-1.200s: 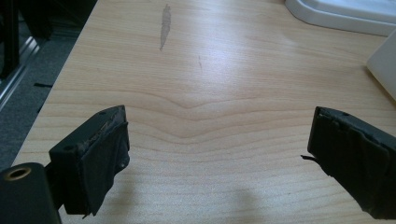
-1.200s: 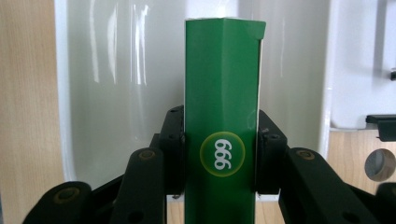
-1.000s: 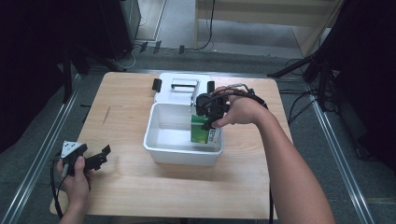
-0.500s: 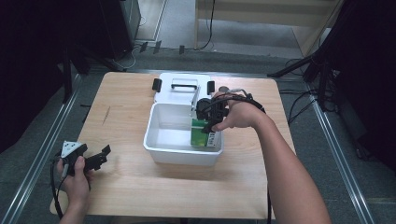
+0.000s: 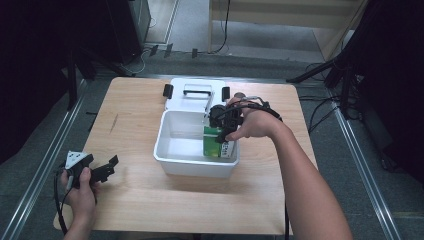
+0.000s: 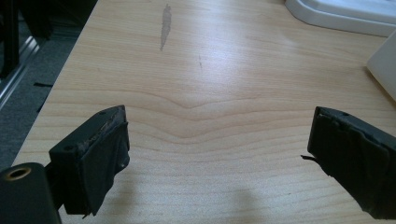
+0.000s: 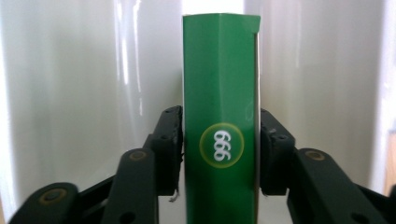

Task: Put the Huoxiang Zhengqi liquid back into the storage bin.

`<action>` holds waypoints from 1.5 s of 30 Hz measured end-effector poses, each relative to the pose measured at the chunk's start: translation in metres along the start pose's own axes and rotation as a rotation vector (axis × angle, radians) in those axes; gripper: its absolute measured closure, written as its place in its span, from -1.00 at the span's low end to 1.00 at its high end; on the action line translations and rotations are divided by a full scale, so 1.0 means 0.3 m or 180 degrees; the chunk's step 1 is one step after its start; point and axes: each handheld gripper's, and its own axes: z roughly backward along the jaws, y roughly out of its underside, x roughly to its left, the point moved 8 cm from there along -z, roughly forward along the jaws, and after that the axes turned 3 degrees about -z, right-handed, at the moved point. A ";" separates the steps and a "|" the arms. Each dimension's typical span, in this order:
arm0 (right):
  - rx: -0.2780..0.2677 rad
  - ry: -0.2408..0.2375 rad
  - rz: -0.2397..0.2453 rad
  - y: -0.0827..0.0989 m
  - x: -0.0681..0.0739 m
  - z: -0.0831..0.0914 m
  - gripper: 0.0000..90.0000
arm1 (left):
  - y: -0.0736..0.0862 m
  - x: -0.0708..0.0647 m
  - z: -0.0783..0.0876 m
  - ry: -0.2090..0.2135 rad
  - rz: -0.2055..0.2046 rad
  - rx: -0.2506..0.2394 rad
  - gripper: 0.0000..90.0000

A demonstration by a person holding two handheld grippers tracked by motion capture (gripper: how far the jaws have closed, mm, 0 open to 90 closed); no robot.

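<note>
Inside the white bin (image 5: 172,160), the right claw (image 7: 219,154) clamps the green box (image 7: 219,93), probably near the far-right wall where it could snag and tip, while the left claw (image 6: 219,154) gapes empty over the bench (image 6: 196,70).

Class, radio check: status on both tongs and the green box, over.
Right tongs shut on green box, inside white bin. Left tongs open, idle over table. Nothing in the way.
</note>
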 end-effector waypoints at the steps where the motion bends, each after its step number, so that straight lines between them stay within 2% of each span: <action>1: 0.0002 0.0041 -0.0069 0.002 -0.005 0.004 0.11 | 0.000 0.000 0.000 0.0001 0.0002 0.0002 -0.86; 2: -0.0005 0.0109 -0.0151 0.004 -0.010 0.011 0.03 | 0.000 0.000 0.000 0.0001 0.0002 0.0002 -0.86; 4: -0.0089 0.0271 -0.0215 0.002 -0.021 0.025 -0.08 | 0.000 0.001 0.000 -0.0001 -0.0011 0.0002 -0.86; 6: -0.0114 0.0278 -0.0267 0.002 -0.020 0.032 -0.13 | 0.000 0.001 0.000 0.0001 -0.0007 0.0002 -0.86; 7: -0.0157 0.0271 -0.0296 0.001 -0.017 0.042 -0.31 | 0.000 0.001 0.000 0.0001 -0.0006 0.0002 -0.86; 8: -0.0149 0.0274 -0.0327 0.002 -0.015 0.045 -0.40 | 0.000 0.000 0.000 -0.0001 -0.0009 0.0000 -0.86; 9: -0.0149 0.0274 -0.0327 0.002 -0.015 0.045 -0.40 | 0.000 0.000 0.000 -0.0001 -0.0009 0.0000 -0.86; 10: -0.0130 0.0276 -0.0347 0.005 -0.009 0.051 -0.54 | 0.000 0.000 -0.001 -0.0001 -0.0009 0.0000 -0.86; 11: -0.0130 0.0276 -0.0347 0.005 -0.009 0.051 -0.54 | 0.000 0.000 0.000 -0.0002 -0.0011 0.0005 -0.86; 12: -0.0120 0.0306 -0.0388 0.007 -0.004 0.054 -0.69 | 0.000 0.000 0.000 -0.0003 -0.0013 0.0004 -0.86; 15: -0.0138 0.0351 -0.0385 0.009 0.000 0.061 -0.85 | 0.000 0.000 0.000 -0.0003 -0.0013 0.0005 -0.86; 18: -0.0129 0.0354 -0.0483 0.013 -0.002 0.066 -0.99 | 0.000 0.000 0.000 -0.0001 -0.0016 0.0003 -0.86; 22: -0.0160 0.0338 -0.0500 0.019 -0.006 0.080 -1.00 | 0.000 0.000 0.000 -0.0003 -0.0012 0.0005 -0.86; 26: -0.0280 0.0351 -0.0600 0.024 -0.015 0.110 -1.00 | 0.000 0.000 0.000 -0.0003 -0.0015 0.0008 -0.86; 27: -0.0344 0.0401 -0.0709 0.028 -0.028 0.127 -1.00 | 0.000 0.000 0.000 -0.0005 -0.0016 0.0009 -0.86; 31: -0.0511 0.0497 -0.0959 0.043 -0.059 0.165 -1.00 | 0.000 0.000 0.000 -0.0008 -0.0019 0.0007 -0.86; 41: -0.0817 0.0560 -0.1268 0.109 -0.093 0.232 -1.00 | 0.000 -0.001 -0.001 -0.0017 -0.0021 0.0005 -0.86; 42: -0.0832 0.0639 -0.1366 0.130 -0.106 0.239 -1.00 | 0.000 -0.001 -0.001 -0.0018 -0.0022 0.0006 -0.86; 43: -0.0832 0.0639 -0.1366 0.130 -0.106 0.239 -1.00 | 0.000 -0.001 -0.001 -0.0018 -0.0024 0.0005 -0.86; 44: -0.0876 0.0676 -0.1486 0.149 -0.118 0.244 -1.00 | 0.000 -0.002 -0.001 -0.0018 -0.0023 0.0005 -0.86; 45: -0.0876 0.0676 -0.1486 0.149 -0.118 0.244 -1.00 | 0.000 -0.002 -0.001 -0.0018 -0.0023 0.0005 -0.86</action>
